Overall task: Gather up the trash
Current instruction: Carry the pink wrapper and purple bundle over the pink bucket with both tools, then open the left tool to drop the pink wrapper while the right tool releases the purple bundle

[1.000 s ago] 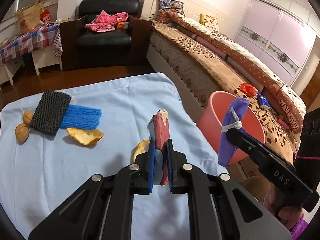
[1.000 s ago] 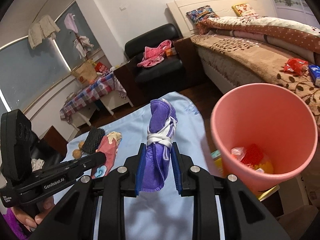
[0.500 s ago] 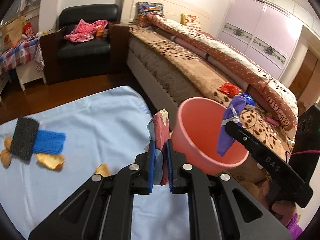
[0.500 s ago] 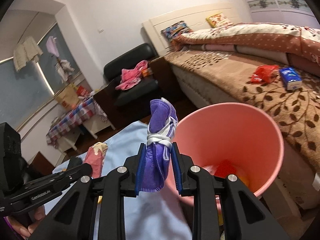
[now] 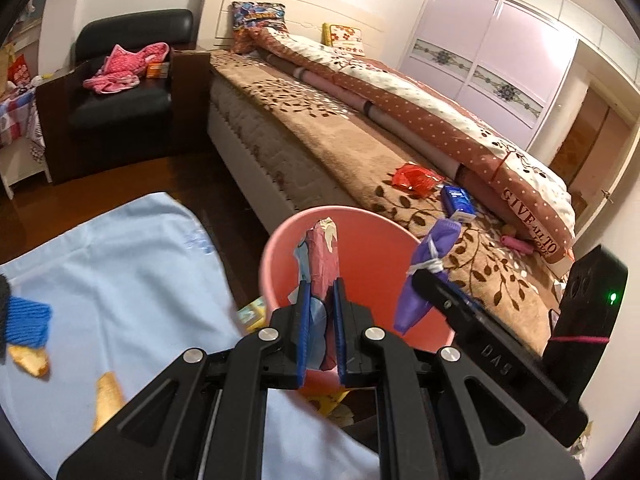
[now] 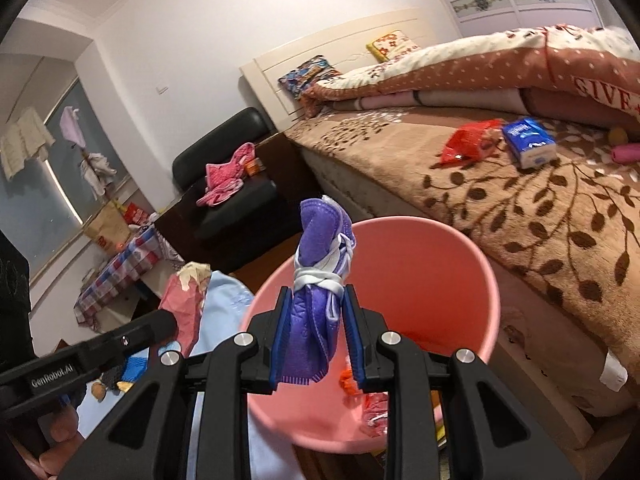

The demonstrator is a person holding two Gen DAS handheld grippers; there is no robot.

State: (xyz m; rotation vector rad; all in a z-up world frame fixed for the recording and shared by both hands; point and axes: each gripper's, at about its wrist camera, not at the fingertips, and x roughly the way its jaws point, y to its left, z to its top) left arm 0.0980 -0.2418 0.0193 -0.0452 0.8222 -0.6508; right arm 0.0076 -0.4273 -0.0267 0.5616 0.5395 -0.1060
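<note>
While gripped, pink wrapper [image 5: 320,256] and purple mask [image 6: 320,280] over pink bin [image 6: 460,248]

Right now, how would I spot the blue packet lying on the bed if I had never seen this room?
Start at the big bed with its brown leaf-patterned blanket, beside the pink bin. On the blanket, near the rolled quilt, lies the blue packet. It sits beside a crumpled red wrapper, but is boxy, blue and white.

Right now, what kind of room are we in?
Most likely a lived-in bedroom: a bed with a rolled quilt, a sliding-door wardrobe, and a black armchair with pink clothes on it.
</note>
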